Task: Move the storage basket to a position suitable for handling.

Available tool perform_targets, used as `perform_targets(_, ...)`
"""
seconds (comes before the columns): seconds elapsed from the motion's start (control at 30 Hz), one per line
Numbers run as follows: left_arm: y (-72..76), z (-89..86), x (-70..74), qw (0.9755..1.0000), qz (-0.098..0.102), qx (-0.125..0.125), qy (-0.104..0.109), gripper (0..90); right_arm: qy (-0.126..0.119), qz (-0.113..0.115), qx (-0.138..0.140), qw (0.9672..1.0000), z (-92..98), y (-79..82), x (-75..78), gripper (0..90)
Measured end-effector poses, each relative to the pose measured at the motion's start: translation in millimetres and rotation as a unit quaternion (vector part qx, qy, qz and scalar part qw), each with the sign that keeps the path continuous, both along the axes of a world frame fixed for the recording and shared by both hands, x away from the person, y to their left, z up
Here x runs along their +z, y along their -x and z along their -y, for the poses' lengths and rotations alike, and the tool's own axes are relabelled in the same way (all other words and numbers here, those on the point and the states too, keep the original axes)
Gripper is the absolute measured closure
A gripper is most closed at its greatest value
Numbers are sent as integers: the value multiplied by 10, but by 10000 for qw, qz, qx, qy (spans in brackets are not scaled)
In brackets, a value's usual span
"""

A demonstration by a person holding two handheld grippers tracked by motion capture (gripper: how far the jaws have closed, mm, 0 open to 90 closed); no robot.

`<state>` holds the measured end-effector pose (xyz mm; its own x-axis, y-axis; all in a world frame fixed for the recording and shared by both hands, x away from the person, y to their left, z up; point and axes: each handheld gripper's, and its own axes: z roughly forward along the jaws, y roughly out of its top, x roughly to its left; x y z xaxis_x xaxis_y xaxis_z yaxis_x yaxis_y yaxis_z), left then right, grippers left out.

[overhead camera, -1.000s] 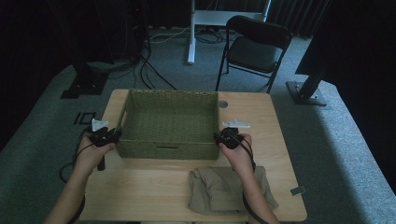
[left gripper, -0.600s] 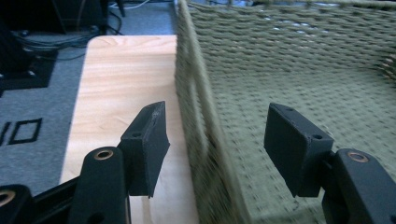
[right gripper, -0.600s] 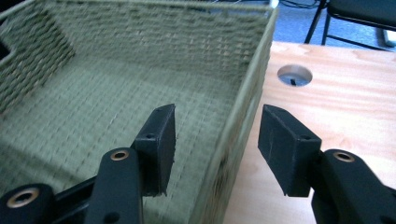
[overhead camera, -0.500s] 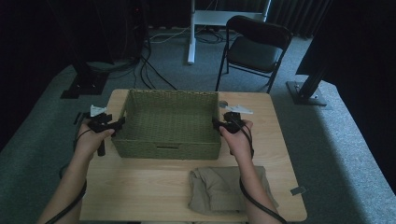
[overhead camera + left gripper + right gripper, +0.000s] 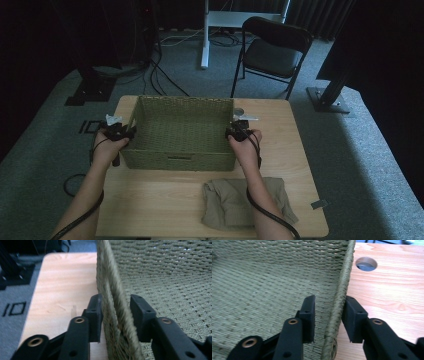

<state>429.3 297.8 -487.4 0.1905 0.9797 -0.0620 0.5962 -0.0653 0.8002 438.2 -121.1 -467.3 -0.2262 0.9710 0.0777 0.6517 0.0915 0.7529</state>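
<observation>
Both grippers, left (image 5: 131, 131) and right (image 5: 229, 133), have just closed onto the green woven basket's (image 5: 177, 131) side walls (empty inside); moving it remains.

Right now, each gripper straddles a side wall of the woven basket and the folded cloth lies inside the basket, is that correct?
Not quite: the folded cloth lies on the table in front of the basket, not inside it, as the high view shows. The left gripper and right gripper do straddle the side walls.

Olive-green woven basket (image 5: 180, 131); pale wood-grain table (image 5: 160, 200); khaki cloth (image 5: 235, 200).
</observation>
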Motion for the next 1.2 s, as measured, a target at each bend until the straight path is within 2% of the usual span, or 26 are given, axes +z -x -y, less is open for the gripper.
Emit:
perform_targets(0.07,-6,12,-12,10000,5,28,60,746,81,-26,-107,9999,-19,-1,7,707)
perform_targets(0.13,0,34,-5,10000,15,41,-85,760,148,-6,-211,9997,-28,-2,8,742)
perform_targets(0.2,3,51,-6,10000,-4,36,-40,775,126,46,-291,9995,-18,-5,-1,761)
perform_targets(0.27,2,63,-2,10000,-7,36,-75,784,174,83,-304,9994,-13,-5,-8,765)
perform_targets(0.43,-11,90,-8,10000,13,42,27,783,218,80,-301,9993,12,-13,-6,765)
perform_targets(0.63,-24,164,5,9999,-41,5,-105,793,273,80,-295,9992,66,-19,-5,767)
perform_targets(0.87,-57,314,3,9999,-41,-24,-100,792,276,60,-340,9990,202,-19,-1,767)
perform_targets(1.03,-74,439,3,9999,-47,-46,-106,792,167,40,-362,9992,339,-27,-4,766)
perform_targets(1.2,-83,566,2,9999,-43,-57,-111,792,266,26,-378,9989,453,-27,3,768)
